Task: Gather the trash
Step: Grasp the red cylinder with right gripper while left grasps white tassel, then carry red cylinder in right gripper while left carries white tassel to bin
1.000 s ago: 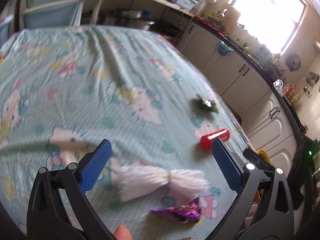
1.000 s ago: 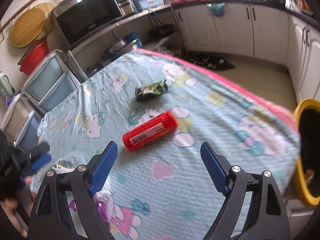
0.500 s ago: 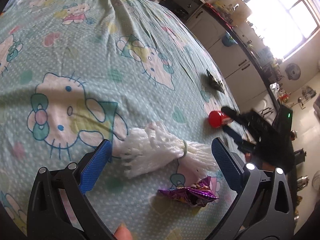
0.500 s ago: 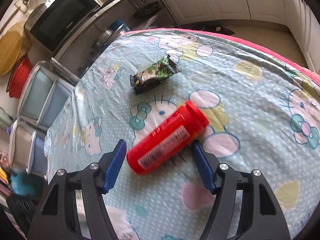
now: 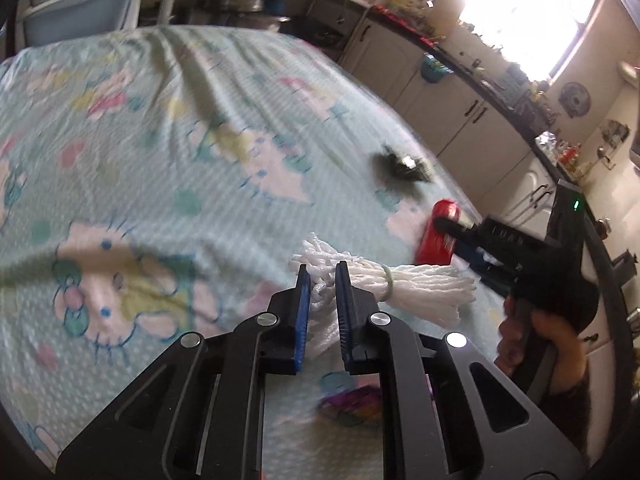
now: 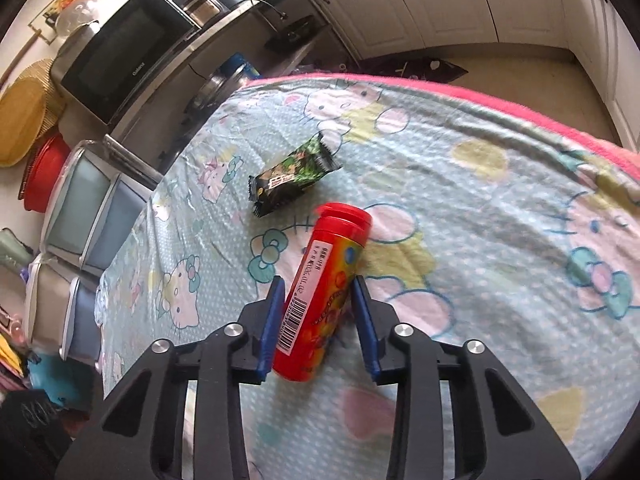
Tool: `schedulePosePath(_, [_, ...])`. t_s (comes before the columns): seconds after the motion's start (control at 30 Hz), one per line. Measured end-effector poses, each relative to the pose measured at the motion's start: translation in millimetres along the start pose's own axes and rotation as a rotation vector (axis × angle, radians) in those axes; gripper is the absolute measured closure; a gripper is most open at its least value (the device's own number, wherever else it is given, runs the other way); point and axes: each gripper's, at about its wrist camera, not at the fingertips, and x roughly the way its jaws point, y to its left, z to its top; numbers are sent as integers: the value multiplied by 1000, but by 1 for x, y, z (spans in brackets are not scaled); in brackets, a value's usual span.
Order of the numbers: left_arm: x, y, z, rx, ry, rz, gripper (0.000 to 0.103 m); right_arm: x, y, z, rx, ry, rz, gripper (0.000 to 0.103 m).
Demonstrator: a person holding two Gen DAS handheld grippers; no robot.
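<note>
My left gripper [image 5: 322, 270] is shut on one end of a white thread bundle [image 5: 424, 288] tied with a green band; the bundle lies on the cartoon tablecloth [image 5: 160, 140]. My right gripper [image 6: 318, 282] has its jaws closing on a red candy tube [image 6: 332, 264], which lies lengthwise between the blue pads with both pads against its sides. In the left wrist view that tube [image 5: 434, 236] shows just right of the bundle. A dark green snack wrapper [image 6: 294, 178] lies beyond the tube. Under the left gripper lies a crumpled purple foil wrapper [image 5: 352, 404].
The table's pink edge [image 6: 480, 96] curves along the far and right side, with floor and white cabinets [image 6: 440, 8] beyond. A microwave [image 6: 120, 52] and stacked plastic drawers [image 6: 80, 200] stand past the left edge. A person's hand [image 5: 556, 344] holds the right gripper's handle.
The left jaws have shut on the white bundle's end. The right jaws have narrowed onto the red tube, which now lies in line with the fingers instead of across them.
</note>
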Motion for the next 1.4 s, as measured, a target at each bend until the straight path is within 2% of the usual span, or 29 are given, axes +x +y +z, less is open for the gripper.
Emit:
schedulePosePath(0.27, [6, -53, 16, 101, -44, -49, 95, -46, -30, -5, -42, -75, -31, 75])
schedulePosePath(0.53, [15, -110, 15, 211, -55, -98, 95, -102, -70, -6, -30, -178, -78, 75])
schedulePosePath(1.0, [34, -206, 8, 359, -48, -214, 95, -195, -162, -7, 122, -340, -174, 76])
schedulePosePath(1.4, [54, -277, -8, 438, -29, -287, 95, -250, -222, -19, 225, -441, -271, 76])
